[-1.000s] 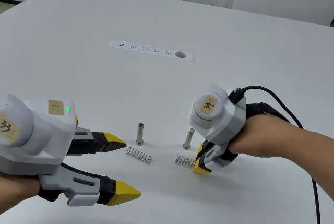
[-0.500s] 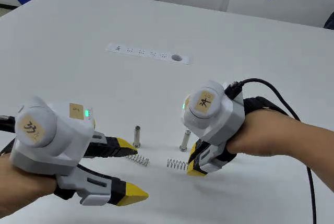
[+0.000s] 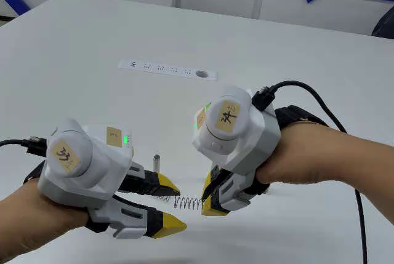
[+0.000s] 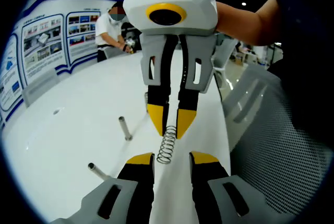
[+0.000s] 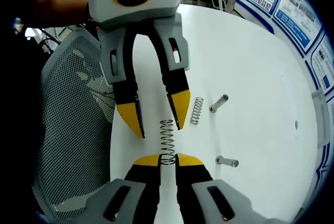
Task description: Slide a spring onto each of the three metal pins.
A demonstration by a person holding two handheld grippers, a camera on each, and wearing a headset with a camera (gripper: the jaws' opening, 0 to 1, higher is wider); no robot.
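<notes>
Risk of dropped spring (image 3: 191,202): held it level by one end in right claw (image 3: 207,201), clamped narrow on it, free end between wide-spread left claw (image 3: 181,207), near pin (image 3: 156,162) on tabletop (image 3: 92,42); could have popped out under crooked squeeze or early release.

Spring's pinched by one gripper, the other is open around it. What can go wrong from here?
1. The right gripper pinches the spring by one end only; it may bend or flick out when the open left gripper closes.
2. The loose spring and a pin sit close by; a sweep could knock them.
</notes>
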